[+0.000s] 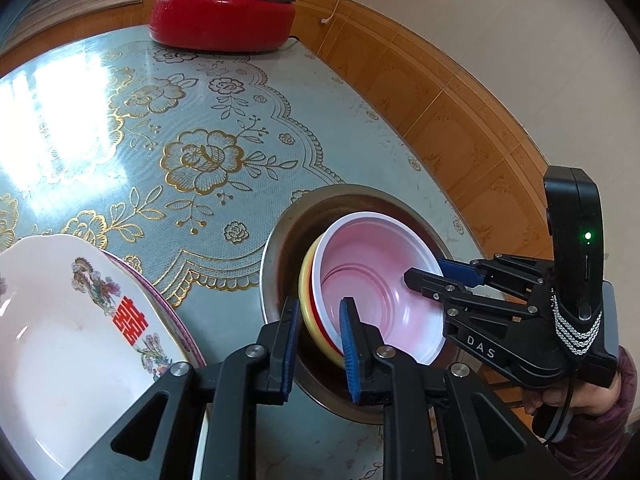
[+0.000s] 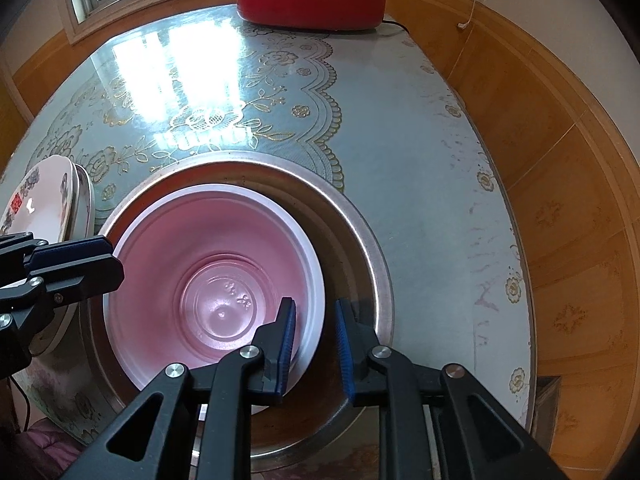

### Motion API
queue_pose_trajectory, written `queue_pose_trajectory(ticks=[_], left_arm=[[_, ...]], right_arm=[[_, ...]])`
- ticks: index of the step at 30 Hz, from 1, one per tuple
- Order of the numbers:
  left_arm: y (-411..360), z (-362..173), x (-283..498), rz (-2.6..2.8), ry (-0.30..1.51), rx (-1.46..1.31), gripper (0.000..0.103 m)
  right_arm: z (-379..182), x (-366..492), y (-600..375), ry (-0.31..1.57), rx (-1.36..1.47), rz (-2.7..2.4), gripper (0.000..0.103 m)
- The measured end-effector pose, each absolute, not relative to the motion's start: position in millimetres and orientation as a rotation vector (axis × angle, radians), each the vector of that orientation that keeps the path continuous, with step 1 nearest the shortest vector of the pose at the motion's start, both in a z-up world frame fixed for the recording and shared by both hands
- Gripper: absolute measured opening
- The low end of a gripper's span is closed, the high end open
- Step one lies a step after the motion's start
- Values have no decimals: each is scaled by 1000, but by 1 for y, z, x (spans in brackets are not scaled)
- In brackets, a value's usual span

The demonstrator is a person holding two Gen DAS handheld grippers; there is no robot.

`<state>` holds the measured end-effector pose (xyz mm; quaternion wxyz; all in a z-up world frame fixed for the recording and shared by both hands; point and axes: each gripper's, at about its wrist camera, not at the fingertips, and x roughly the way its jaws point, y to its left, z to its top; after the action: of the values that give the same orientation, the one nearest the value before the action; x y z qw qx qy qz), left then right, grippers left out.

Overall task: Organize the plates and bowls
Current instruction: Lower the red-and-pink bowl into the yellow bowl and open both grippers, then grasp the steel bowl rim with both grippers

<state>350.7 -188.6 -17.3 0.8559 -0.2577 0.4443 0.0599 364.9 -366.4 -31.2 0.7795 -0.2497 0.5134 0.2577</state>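
A pink bowl with a white rim (image 1: 372,280) (image 2: 208,264) is nested on a red bowl (image 1: 316,326) and a yellow bowl (image 1: 305,280) inside a steel basin (image 1: 272,248) (image 2: 372,248). My left gripper (image 1: 320,303) (image 2: 114,260) straddles the near-left rim of the stack. One pad is inside the pink bowl and one is outside the yellow rim, with a narrow gap showing. My right gripper (image 2: 314,303) (image 1: 424,270) straddles the pink bowl's opposite rim, and a dark gap shows at its outer pad. Two stacked white plates (image 1: 60,340) (image 2: 44,200) with a red character lie left of the basin.
A red electric cooker with a grey lid (image 1: 222,20) (image 2: 312,0) stands at the table's far end. The floral table cover (image 1: 200,152) spreads between it and the basin. An orange tiled wall (image 1: 460,128) runs close along the right edge. A hand in a purple sleeve (image 1: 576,396) holds the right gripper.
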Motion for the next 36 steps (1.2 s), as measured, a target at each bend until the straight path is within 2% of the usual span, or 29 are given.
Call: queue_pose_trajectory(ticks=[8,12,30,34,36], left_arm=[[-194,-12,343,150,913,-509,21],[-199,-9,338,177,901,-474,27],[-204,-14,321,160,922,-455,28],[-204,-18,322,146,929,-464,28],[-204,-20,323,143,935,-468,29]], right_arm=[[-27,363,-375,1104,-460,554,24],[-25,360,-380,1100,-419,553,25],[-10,342,-434,1048,-91,451,25],[-6,340,-455,1041,-1,419,32],[-8,341,-459,1052,7,400,32]])
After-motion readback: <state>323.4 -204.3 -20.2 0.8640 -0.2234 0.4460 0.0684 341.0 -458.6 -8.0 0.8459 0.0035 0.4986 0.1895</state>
